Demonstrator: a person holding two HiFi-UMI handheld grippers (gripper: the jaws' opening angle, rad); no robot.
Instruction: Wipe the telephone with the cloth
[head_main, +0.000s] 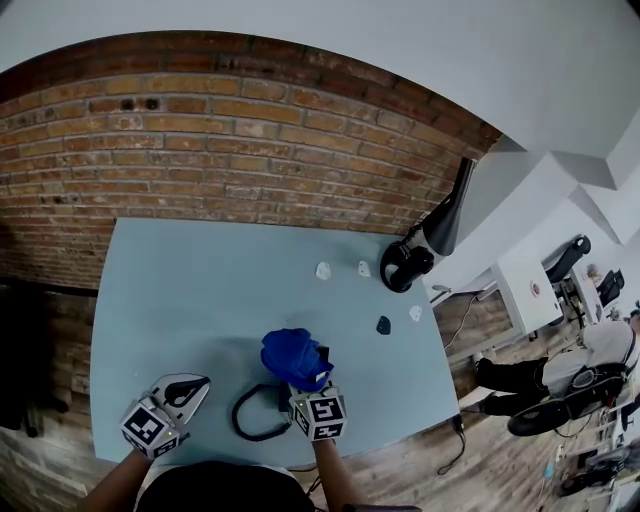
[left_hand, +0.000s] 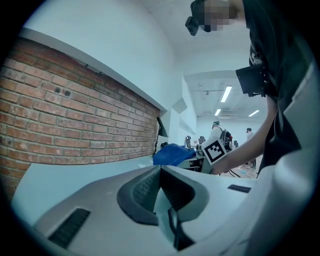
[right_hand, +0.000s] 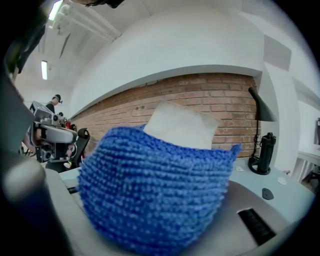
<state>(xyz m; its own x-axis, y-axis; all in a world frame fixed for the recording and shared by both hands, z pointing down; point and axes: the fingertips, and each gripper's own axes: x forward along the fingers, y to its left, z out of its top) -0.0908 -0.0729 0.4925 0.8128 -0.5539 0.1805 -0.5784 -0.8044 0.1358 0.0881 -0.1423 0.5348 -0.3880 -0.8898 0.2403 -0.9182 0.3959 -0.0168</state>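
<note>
The blue cloth (head_main: 294, 357) sits bunched up near the front edge of the pale blue table (head_main: 200, 290). The right gripper (head_main: 307, 390) pinches it tight, and the cloth fills the space between its jaws. A white thing (right_hand: 180, 125) pokes up behind the cloth, but it is hard to tell what it is. A black cord (head_main: 250, 415) lies in a loop just left of the cloth. The left gripper (head_main: 193, 384) is near the cord, with its jaws pressed together on nothing. A black lamp (head_main: 425, 248) stands far back by the brick wall (head_main: 220, 150).
</note>
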